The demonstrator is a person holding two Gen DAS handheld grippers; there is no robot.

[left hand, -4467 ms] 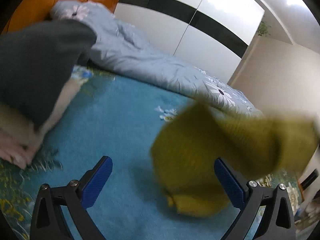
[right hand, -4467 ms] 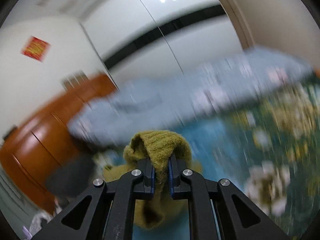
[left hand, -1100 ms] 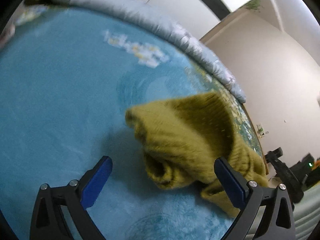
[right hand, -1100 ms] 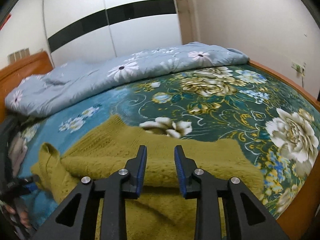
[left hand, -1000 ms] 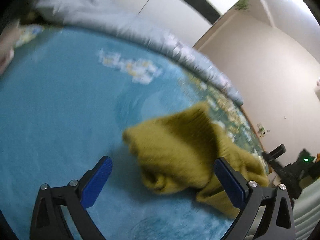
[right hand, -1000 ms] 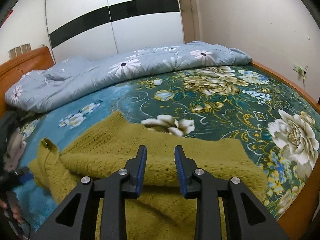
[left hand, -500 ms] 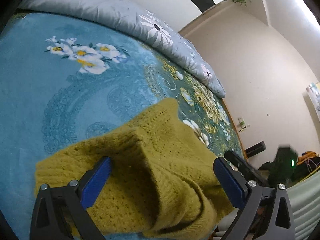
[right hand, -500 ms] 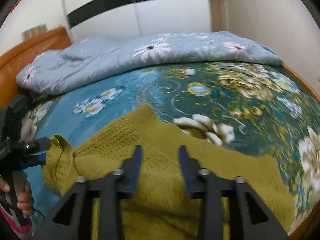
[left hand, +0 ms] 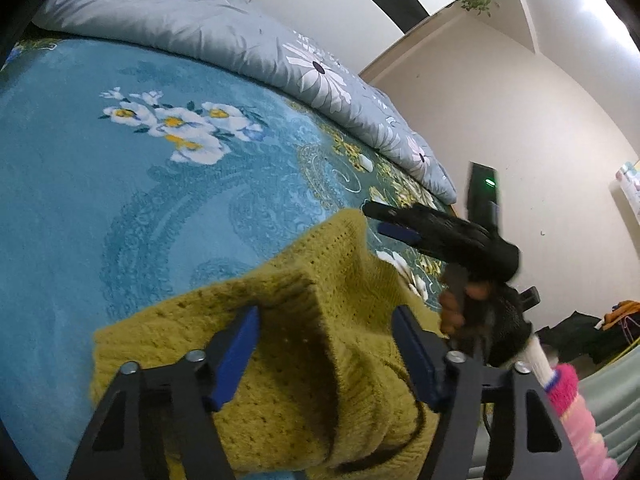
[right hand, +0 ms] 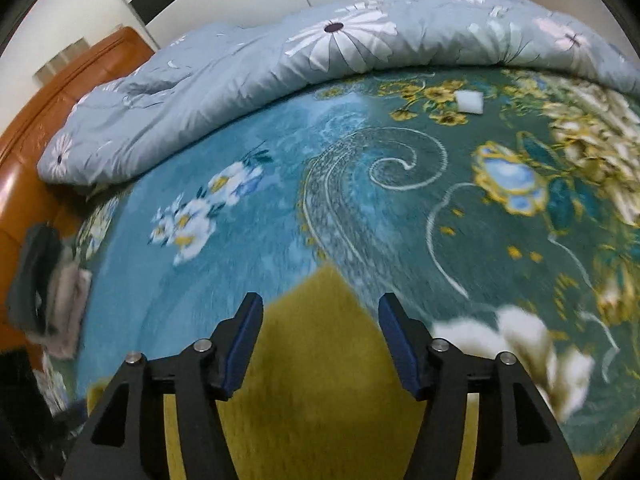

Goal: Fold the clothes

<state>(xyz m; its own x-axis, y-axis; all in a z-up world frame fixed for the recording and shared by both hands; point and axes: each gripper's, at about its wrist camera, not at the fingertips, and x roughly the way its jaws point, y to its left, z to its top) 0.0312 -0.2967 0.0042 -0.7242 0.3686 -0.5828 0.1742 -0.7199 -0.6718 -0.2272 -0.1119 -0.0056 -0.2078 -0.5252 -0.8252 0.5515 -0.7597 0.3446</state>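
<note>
a mustard knit sweater [left hand: 320, 320] lies rumpled on the bed [left hand: 80, 184], over its teal flowered cover, with one pointed corner reaching toward the middle of the bed. the left claw [left hand: 324, 344] hangs low over a raised fold of the knit, its blue pads [left hand: 234, 354] spread apart on either side of that ridge and not closed on it. the right claw [right hand: 320, 336] is also spread wide, its pads straddling the sweater's pointed corner; whether they touch the wool cannot be told, as this view is blurred.

around them: a grey-blue daisy-print duvet [right hand: 280, 56] is bunched along the far side of the bed, against an orange-brown headboard [right hand: 36, 120]. a small white square object [right hand: 469, 101] lies on the cover just short of the duvet. a pile of dark and pale clothes [right hand: 48, 280] sits at the bed's left edge near the headboard. in the left wrist view the right claw and the person's hand [left hand: 460, 304] gripping it, with a pink cuff [left hand: 568, 404] below, stand just right of the sweater.

compared with half a second ago, the right claw has opened much wider and dropped closer to the corner of the sweater, and the left claw has narrowed its spread around the fold. a second ago the sweater was well ahead of the left claw.
</note>
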